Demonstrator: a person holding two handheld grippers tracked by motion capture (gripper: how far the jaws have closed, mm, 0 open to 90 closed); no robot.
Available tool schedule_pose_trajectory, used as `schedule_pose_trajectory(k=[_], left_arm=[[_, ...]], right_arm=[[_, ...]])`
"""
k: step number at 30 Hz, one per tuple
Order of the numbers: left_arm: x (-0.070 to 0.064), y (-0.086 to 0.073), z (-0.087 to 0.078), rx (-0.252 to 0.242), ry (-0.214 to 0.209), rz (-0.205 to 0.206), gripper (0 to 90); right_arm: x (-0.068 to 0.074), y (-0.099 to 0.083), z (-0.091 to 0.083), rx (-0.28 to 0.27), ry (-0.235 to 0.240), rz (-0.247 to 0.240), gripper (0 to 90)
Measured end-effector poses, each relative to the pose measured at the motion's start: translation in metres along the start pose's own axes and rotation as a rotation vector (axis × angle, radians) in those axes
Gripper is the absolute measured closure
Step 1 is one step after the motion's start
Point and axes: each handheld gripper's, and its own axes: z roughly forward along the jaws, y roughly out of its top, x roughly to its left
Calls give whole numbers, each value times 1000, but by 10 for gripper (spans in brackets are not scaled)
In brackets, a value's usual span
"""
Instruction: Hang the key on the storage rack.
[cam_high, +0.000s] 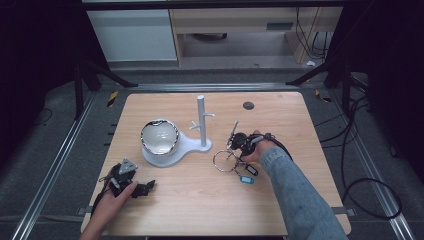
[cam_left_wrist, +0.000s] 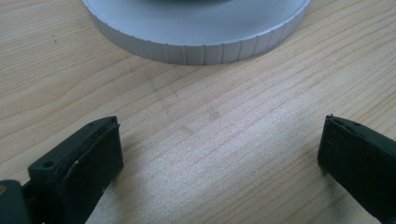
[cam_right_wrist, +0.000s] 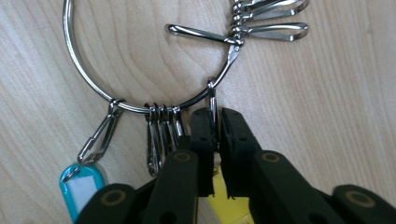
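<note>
one key ring (cam_right_wrist: 135, 70) flat, clips toward right gripper (cam_right_wrist: 215, 122) | pinching one clip (cam_right_wrist: 212, 100) | left gripper (cam_left_wrist: 219, 154) wide

Standing mid-table (cam_high: 280, 200): stand (cam_high: 202, 121), bowl (cam_high: 159, 136) sitting on its base to the left. Lying right of the stand, toward the right edge: key ring (cam_high: 226, 161). Resting near the front-left corner: left gripper (cam_high: 141, 188).

Looked like a lab recording setup: a bare wooden table (cam_high: 210, 195) under both grippers, boxed in by a black metal frame (cam_high: 80, 75), loose cables (cam_high: 367, 192) on grey floor right of the right gripper (cam_high: 243, 141), office cabinets (cam_high: 132, 35) beyond.
</note>
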Motion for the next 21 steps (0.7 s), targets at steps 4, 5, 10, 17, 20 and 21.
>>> schedule_pose_trajectory(k=[4, 5, 10, 17, 20, 21], left_arm=[[0, 0, 0, 0, 0, 0, 0], [0, 0, 0, 0, 0, 0, 0], [0, 0, 0, 0, 0, 0, 0], [0, 0, 0, -2, 0, -1, 0], [0, 0, 0, -2, 0, -1, 0], [0, 0, 0, -2, 0, -1, 0]], right_arm=[[0, 1, 0, 6, 8, 19, 883], [-1, 1, 0, 11, 14, 32, 885], [-3, 0, -11, -22, 47, 71, 886], [-5, -3, -42, -57, 54, 81, 887], [-5, -3, -53, -79, 52, 79, 886], [-5, -1, -64, -99, 51, 73, 886]])
